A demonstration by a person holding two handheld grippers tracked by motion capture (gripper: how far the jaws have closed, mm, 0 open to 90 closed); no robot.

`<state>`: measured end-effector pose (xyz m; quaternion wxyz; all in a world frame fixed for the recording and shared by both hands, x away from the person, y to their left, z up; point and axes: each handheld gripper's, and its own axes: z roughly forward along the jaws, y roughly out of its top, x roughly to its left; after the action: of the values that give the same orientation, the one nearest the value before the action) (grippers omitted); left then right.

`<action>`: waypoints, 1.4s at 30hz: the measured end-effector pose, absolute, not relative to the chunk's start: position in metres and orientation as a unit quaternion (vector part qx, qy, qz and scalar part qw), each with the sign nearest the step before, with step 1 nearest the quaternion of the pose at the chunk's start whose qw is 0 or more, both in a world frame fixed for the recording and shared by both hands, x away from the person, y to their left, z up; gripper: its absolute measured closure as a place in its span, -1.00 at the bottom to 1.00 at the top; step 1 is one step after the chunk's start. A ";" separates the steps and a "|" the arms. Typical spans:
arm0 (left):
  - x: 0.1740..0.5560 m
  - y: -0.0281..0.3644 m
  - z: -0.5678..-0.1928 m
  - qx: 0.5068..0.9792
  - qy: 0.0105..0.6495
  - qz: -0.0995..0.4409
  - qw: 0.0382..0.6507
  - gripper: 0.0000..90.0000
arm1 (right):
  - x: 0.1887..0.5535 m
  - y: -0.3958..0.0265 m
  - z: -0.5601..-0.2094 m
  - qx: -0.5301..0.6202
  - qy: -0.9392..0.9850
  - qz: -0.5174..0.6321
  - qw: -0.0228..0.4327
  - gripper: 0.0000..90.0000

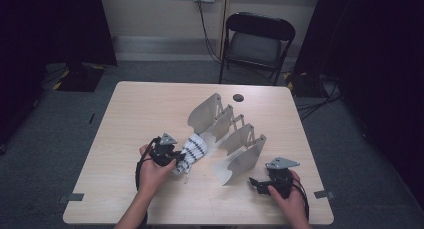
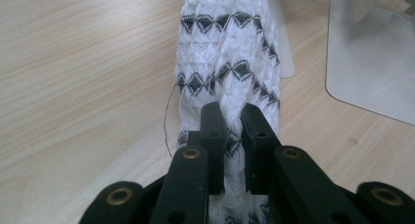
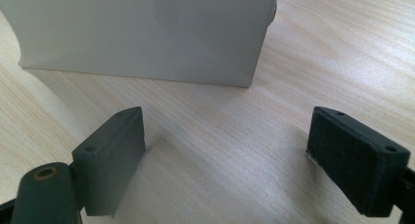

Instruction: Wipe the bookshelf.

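Two forearms come in at six o'clock of the high view. On the left, the left gripper (image 1: 172, 159) has its jaws pinched tight on one end of a white sock (image 1: 192, 150) with black zigzag bands; the sock lies on the wooden table (image 1: 140, 109), stretching toward one o'clock to the grey folding rack (image 1: 235, 139) at the centre. Toward four o'clock, the right gripper (image 1: 257, 183) rests with jaws wide apart, holding nothing, just beside the rack's nearest panel.
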<state>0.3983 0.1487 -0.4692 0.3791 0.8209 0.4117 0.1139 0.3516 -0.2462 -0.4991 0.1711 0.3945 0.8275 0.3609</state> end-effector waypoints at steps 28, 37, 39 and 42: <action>0.404 0.204 -0.443 0.778 0.459 0.168 0.394 0.83 | 0.352 -0.246 -0.499 0.395 0.827 0.361 0.171 -0.70; 0.431 0.193 -0.458 0.769 0.473 0.169 0.395 0.81 | 0.352 -0.246 -0.499 0.395 0.827 0.361 0.171 -0.70; 0.436 0.189 -0.459 0.772 0.473 0.168 0.391 0.81 | 0.352 -0.246 -0.499 0.395 0.827 0.361 0.171 -0.70; 0.441 0.186 -0.462 0.771 0.474 0.171 0.389 0.80 | 0.351 -0.246 -0.499 0.394 0.827 0.361 0.172 -0.70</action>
<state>0.4406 0.1857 -0.4623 0.3888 0.7711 0.4743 0.1711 0.3515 -0.2461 -0.4992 0.1717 0.3944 0.8275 0.3608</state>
